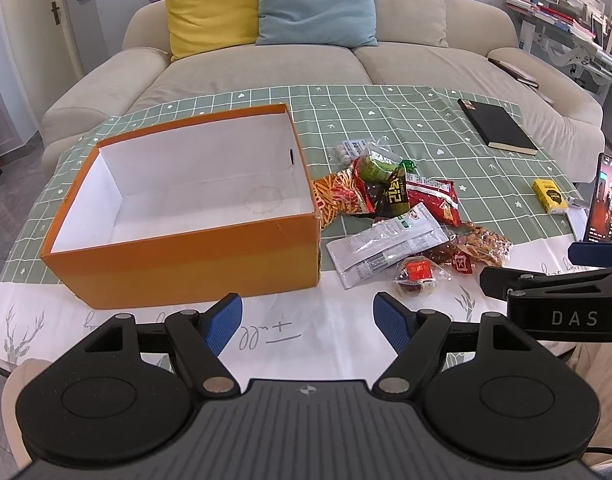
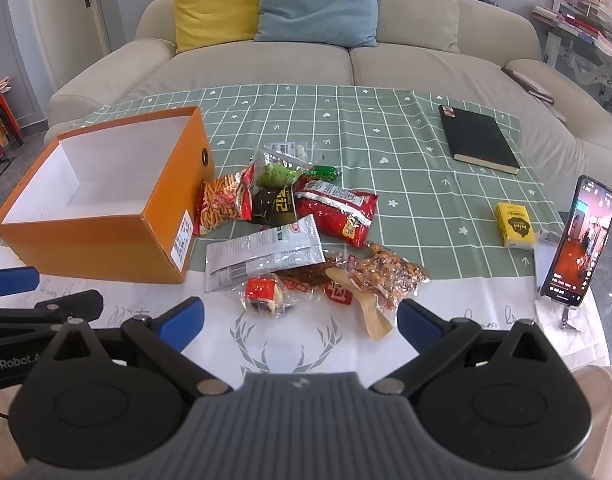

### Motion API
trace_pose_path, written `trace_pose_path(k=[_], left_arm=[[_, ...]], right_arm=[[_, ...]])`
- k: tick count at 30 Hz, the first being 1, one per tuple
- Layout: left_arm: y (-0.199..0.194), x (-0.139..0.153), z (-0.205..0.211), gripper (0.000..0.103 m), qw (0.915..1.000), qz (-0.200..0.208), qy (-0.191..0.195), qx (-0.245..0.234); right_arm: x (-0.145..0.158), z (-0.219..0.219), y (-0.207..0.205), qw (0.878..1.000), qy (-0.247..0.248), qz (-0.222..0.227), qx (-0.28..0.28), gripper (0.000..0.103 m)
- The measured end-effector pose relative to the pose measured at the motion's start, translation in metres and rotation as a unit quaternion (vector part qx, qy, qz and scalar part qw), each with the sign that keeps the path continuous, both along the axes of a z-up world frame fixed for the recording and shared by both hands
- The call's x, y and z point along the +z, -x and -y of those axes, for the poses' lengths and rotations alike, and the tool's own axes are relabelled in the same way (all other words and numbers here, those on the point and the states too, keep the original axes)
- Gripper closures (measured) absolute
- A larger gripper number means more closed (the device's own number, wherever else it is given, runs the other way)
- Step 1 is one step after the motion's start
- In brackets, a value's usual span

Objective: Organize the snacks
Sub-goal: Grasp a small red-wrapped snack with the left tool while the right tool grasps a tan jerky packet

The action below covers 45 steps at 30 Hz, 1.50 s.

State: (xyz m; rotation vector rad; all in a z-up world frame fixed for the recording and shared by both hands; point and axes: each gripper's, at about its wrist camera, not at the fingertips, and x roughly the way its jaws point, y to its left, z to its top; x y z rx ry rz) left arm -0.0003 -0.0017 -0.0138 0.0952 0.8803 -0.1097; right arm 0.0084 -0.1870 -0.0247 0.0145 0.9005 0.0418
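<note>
Snacks: a loose pile of crinkly plastic snack packets (image 2: 290, 232), roughly ten, on the counter (image 2: 418, 200) just right of the box.
Box: one open orange cardboard box (image 1: 186, 208), white inside, nothing in it.
Left tongs (image 1: 308, 322): spread, holding nothing.
Right tongs (image 2: 300, 322): spread, holding nothing.
Others: one black notebook (image 2: 478, 138), one small yellow carton (image 2: 514, 226), one propped phone (image 2: 578, 240).

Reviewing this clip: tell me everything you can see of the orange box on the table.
The orange box is an open, lidless cardboard carton, orange outside and white inside, with nothing in it. It sits upright on the tablecloth, left of the snack pile. A small round hole pierces its right end wall, and a white printed label sits on that wall's near corner. The stick-snack bag leans against that end. Neither hand-held gripper touches it.
</note>
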Motion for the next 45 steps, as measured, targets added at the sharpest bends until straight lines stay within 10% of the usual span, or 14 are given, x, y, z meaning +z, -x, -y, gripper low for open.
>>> trace_pose_path(k=[13, 17, 25, 45], left_arm=[[-0.02, -0.001, 0.0, 0.039, 0.9973, -0.022, 0.044, -0.055], [-0.028, -0.011, 0.006, 0.048, 0.9927, -0.036, 0.072, -0.089], [-0.047, -0.037, 0.032, 0.034, 0.9837, -0.083, 0.124, -0.101], [-0.105, -0.086, 0.083, 0.027, 0.9905, -0.116, 0.05, -0.053]], right_arm=[[-0.018, 0.02, -0.013, 0.999, -0.016, 0.038, 0.025, 0.009], [-0.03, 0.034, -0.021, 0.999, -0.03, 0.019, 0.025, 0.027], [-0.062, 0.052, -0.026, 1.0, 0.002, 0.001, 0.019, 0.041], [-0.116, 0.056, -0.09, 0.985, 0.124, -0.015, 0.116, 0.017]])
